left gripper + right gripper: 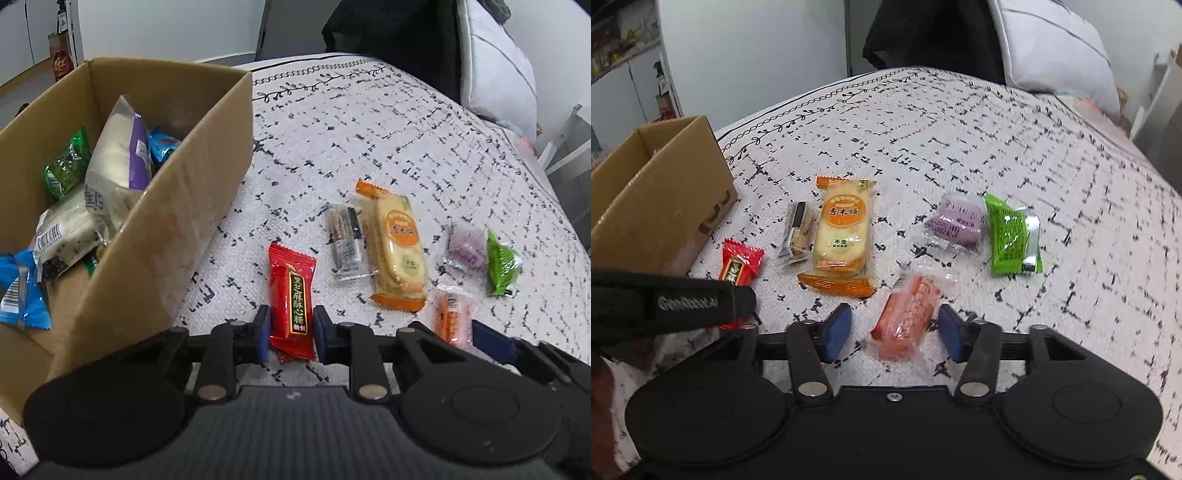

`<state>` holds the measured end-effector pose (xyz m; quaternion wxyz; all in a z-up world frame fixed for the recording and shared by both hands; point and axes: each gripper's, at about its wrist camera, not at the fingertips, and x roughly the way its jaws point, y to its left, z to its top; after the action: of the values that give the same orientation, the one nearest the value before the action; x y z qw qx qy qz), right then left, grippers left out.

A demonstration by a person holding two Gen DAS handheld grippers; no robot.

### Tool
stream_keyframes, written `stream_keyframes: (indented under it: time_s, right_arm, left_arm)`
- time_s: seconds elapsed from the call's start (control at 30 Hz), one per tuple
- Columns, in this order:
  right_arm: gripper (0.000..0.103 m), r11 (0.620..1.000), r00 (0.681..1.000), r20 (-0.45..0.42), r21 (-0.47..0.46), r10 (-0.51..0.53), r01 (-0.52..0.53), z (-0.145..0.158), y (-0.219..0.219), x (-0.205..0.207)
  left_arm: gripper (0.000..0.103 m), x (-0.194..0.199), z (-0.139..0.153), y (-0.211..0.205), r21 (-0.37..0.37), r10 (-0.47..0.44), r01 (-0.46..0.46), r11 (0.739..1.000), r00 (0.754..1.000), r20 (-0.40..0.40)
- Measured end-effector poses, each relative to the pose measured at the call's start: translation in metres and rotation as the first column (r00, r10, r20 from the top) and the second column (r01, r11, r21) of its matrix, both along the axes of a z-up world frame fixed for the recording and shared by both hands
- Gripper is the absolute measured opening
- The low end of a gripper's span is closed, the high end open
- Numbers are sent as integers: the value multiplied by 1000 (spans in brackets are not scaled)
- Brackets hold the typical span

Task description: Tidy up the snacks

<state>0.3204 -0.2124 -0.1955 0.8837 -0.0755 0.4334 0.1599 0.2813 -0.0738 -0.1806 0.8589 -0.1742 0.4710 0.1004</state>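
- Ahead of both claws spreads a white bedcover [960, 147] printed with broken black dashes and a vine border along its far edge.
- Beyond the far edge stands a plain white wall [757, 48].
- Ahead and to the right, a pale grey pillow [495, 66] leans upright; a dark shape [388, 26] sits beside it, too dim to identify.
- Far ahead to the left are white cabinet doors [624, 92] and a strip of wooden floor [26, 79].
- The light is even and soft.

Bright, even indoor light, soft faint shadows, strong fisheye bending at edges, slight motion blur throughout.
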Motion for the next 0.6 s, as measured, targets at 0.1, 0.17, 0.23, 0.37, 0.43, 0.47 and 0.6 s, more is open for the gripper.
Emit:
stream_keyframes:
  time_s: [0.1, 0.17, 0.23, 0.37, 0.43, 0.47, 0.6]
  right_arm:
    - [22, 1000, 1000, -6, 7, -11, 11, 4, -6, -1]
    - [22, 998, 998, -12, 21, -55, 56, 7, -11, -1]
    - [21, 996, 997, -4, 25, -80, 81, 10, -14, -4]
    - [21, 994, 995, 23, 59, -92, 91, 23, -16, -10]
    - [21, 994, 996, 38, 78, -82, 78, 29, -13, -16]
    - [21, 994, 996, 46, 83, -73, 69, 33, -11, -20]
    - [21, 994, 997, 71, 100, -43, 35, 46, -5, -34]
  left_arm:
    - [23, -1, 5, -2, -11, -10, 10, 1000, 1000, 18]
    - [23, -3, 11, -3, -17, -16, 16, 1000, 999, 34]
    - [22, -6, 17, -4, -26, -24, 25, 999, 998, 57]
    - [22, -14, 29, -5, -35, -33, 36, 999, 995, 92]
    - [22, -18, 36, -2, -48, -30, 36, 998, 994, 103]
    - [22, -20, 40, -1, -53, -30, 36, 998, 994, 109]
    - [22, -28, 57, 2, -67, -34, 45, 997, 988, 149]
